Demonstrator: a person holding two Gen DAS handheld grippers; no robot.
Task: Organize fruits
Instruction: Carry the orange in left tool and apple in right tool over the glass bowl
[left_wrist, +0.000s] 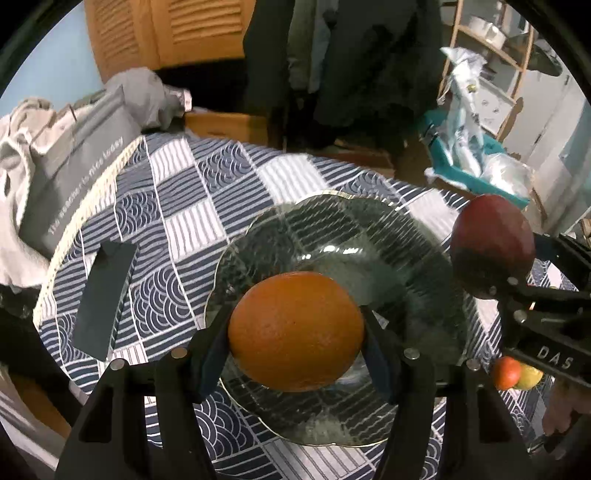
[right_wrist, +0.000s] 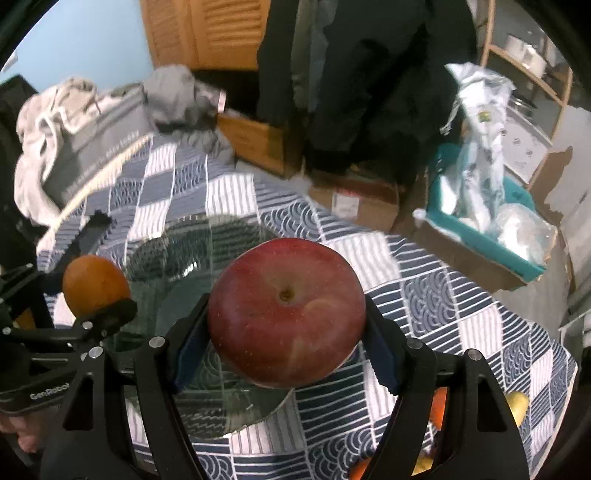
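Two fruits are in my grip, one per gripper. My left gripper pinches the orange between its two blue pads, both pads pressed against the fruit's sides; the orange hangs over the near half of the glass plate. I cannot tell whether it touches the glass. My right gripper clamps the red apple the same way, stem hollow facing the camera, over the plate's right edge and the cloth beside it. The plate sits on the blue-and-white patterned tablecloth. To its right, near the table edge, lie a small red-orange fruit and a yellow fruit, touching each other. Left of the plate lies a dark flat rectangular object. Beyond the table's far left edge sits a grey bag among crumpled clothing. At far right stands a teal box stuffed with plastic wrapping.
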